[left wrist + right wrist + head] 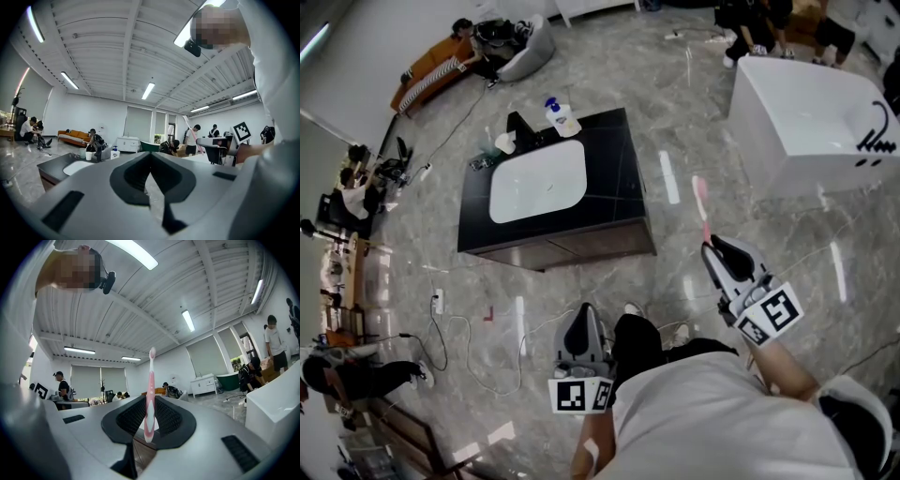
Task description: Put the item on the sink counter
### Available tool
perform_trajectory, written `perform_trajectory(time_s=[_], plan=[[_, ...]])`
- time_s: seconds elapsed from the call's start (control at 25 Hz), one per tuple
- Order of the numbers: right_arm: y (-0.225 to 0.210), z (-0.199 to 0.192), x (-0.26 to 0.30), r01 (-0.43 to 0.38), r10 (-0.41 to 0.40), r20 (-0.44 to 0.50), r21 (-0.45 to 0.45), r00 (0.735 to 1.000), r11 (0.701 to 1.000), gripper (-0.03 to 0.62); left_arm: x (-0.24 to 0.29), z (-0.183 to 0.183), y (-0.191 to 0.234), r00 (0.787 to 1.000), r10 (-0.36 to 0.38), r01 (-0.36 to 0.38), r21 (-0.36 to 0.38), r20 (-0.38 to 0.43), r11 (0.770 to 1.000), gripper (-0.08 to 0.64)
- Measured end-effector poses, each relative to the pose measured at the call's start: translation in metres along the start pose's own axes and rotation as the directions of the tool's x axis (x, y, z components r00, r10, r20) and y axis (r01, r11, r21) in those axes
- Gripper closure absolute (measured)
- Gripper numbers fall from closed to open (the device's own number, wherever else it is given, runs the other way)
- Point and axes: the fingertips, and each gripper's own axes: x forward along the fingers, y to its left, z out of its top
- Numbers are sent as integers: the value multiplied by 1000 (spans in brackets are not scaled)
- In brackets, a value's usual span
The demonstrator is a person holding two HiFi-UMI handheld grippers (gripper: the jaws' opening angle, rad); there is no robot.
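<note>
Well short of the sink counter (619, 178), the right gripper (711, 247) pinches a pink toothbrush (702, 199), the left gripper (584, 317) pressed together empty; carrying over and placing remain

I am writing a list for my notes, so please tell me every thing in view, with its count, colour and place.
counter: one, black, middle of the floor
basin: one, white, set in the counter
faucet: one, black, counter's far edge
soap bottle: one, white with blue top, on the counter beside the faucet
cup: one, pale, on the counter at the faucet's other side
bathtub: one, white, upper right
sofa: one, orange, upper left
people: several, at the room's edges
toothbrush: one, pink, between the right tool's jaws
left tool: one, grey, jaws together, empty
right tool: one, grey, shut on the toothbrush
</note>
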Motion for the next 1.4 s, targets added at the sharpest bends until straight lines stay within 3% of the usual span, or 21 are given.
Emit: perform_trajectory(time_s=[0.44, 1.4], plan=[[-7, 4, 10, 64, -64, 5, -33, 998, 997, 514, 28, -1, 15, 998, -63, 63, -16, 19, 998, 555], [-17, 9, 150, 133, -137, -40, -83, 990, 988, 514, 148, 8, 135, 989, -147, 149, -73, 30, 986, 555]])
